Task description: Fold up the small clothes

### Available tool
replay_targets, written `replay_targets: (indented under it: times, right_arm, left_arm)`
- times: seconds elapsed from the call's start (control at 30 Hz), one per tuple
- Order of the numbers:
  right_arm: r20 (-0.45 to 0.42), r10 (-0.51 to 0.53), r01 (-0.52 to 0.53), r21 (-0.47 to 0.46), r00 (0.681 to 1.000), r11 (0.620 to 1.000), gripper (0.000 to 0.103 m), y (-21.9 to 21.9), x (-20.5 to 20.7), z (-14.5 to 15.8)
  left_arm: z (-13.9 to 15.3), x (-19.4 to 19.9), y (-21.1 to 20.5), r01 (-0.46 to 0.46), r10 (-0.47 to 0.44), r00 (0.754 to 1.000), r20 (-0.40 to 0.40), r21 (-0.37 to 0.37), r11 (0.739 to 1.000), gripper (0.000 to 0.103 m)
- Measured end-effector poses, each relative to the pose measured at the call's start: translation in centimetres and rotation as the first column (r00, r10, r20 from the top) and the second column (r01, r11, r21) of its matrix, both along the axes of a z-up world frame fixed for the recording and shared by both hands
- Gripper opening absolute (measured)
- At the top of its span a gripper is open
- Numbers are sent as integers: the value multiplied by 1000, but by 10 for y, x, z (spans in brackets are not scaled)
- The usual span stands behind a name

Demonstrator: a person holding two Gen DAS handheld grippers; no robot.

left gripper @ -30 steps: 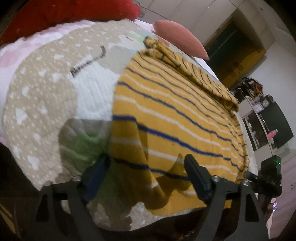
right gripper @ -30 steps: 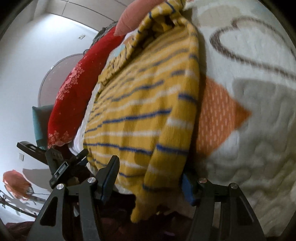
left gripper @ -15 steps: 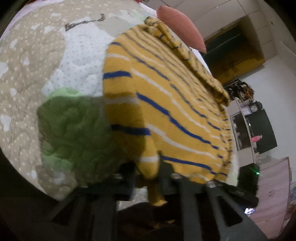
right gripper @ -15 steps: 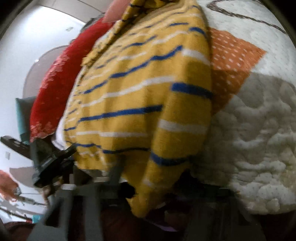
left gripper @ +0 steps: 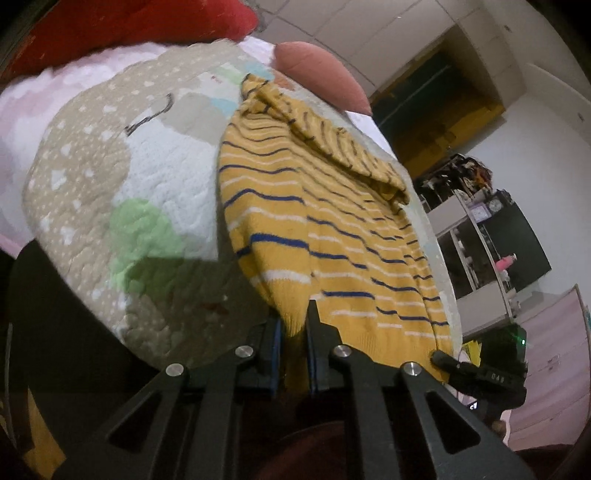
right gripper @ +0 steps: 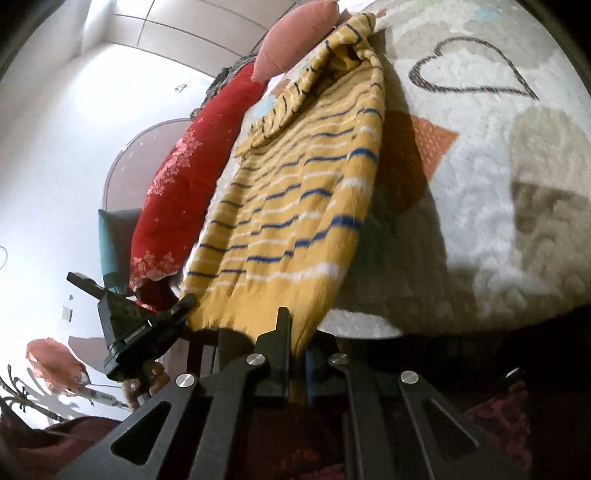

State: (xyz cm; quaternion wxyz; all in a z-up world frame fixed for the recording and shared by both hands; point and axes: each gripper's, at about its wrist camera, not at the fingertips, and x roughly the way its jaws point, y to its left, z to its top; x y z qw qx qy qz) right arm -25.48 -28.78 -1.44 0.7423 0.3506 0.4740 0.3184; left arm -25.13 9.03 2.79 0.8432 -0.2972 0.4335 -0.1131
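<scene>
A yellow sweater (left gripper: 332, 221) with blue and white stripes lies flat on the quilt, its collar end far from me. My left gripper (left gripper: 295, 325) is closing its jaws on the near left corner of the hem, and the pads press the knit. In the right wrist view the same sweater (right gripper: 295, 206) has its near right hem corner pinched in my right gripper (right gripper: 295, 332), whose jaws are also closing on it. Both corners are lifted a little off the quilt. Each gripper shows at the edge of the other's view: the right gripper (left gripper: 480, 369) and the left gripper (right gripper: 147, 325).
The patterned quilt (left gripper: 92, 184) covers a bed and extends wide on both sides (right gripper: 498, 221). A red pillow (left gripper: 110, 26) and a pink cushion (left gripper: 317, 74) lie at the far end. Shelves (left gripper: 480, 240) stand beyond the bed's right side.
Both grippers went from open around the hem corners to shut on them. They have since pulled back and risen, lifting the sweater's near edge off the quilt.
</scene>
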Motion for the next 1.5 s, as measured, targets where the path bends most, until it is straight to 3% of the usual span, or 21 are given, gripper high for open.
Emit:
replay_targets:
  times: [0.17,0.33,0.43,0.53,0.73,0.97,1.07,1.2,1.27,1.3,1.33,1.37,1.4,1.43,1.5]
  right_arm:
    - [5,1,-1,1,1000,1000,7,-8,12,-1]
    - [158,6,-3,-18,987,1000,7,-4,52,51]
    - [237,-3,11,-36,972,999,7,-3,91,84]
    - [305,-22,50,-85,952,995,7,4,138,114]
    - [338,-29,96,-181,941,979,7,27,233,146]
    - [289,-57,155,-331,956,931,7,49,329,134]
    - [219,-77,154,-360,973,920,8,51,365,110]
    - [119,-128,162,-344,985,925,10,41,401,80]
    - [80,-156,174,-315,984,933,15,33,414,70]
    - [63,-179,190,-304,982,934,18,28,422,64]
    - [57,-196,204,-302,979,931,29,26,426,62]
    - [51,-217,222,-301,975,927,50,23,431,59]
    - [44,-263,264,-304,964,915,61,15,437,54]
    - [39,-304,301,-305,952,903,69,9,441,52]
    - [16,-351,342,-281,936,897,69,-3,448,46]
  left_arm:
    - [9,20,7,-21,21,1000,13,-14,1000,11]
    - [42,60,15,-9,10,995,95,-2,1000,11]
    - [62,108,18,-11,10,990,141,9,1000,11]
    - [77,164,13,-10,-4,986,164,86,996,11]
    - [80,279,10,-15,-2,994,108,157,987,11]
    - [47,394,7,-10,13,1000,-12,225,974,12]
    - [30,418,9,-1,11,999,-53,197,980,14]
    - [18,437,26,-31,36,998,-56,88,996,22]
    - [16,442,38,-76,78,996,-49,39,996,32]
    - [17,445,45,-108,109,993,-43,35,994,43]
    - [17,447,52,-143,144,989,-41,38,989,47]
    - [16,449,60,-176,178,983,-43,37,984,47]
    - [15,452,66,-191,192,980,-53,31,981,47]
    - [13,454,71,-200,201,977,-66,27,980,47]
    - [11,454,79,-209,211,975,-73,35,977,47]
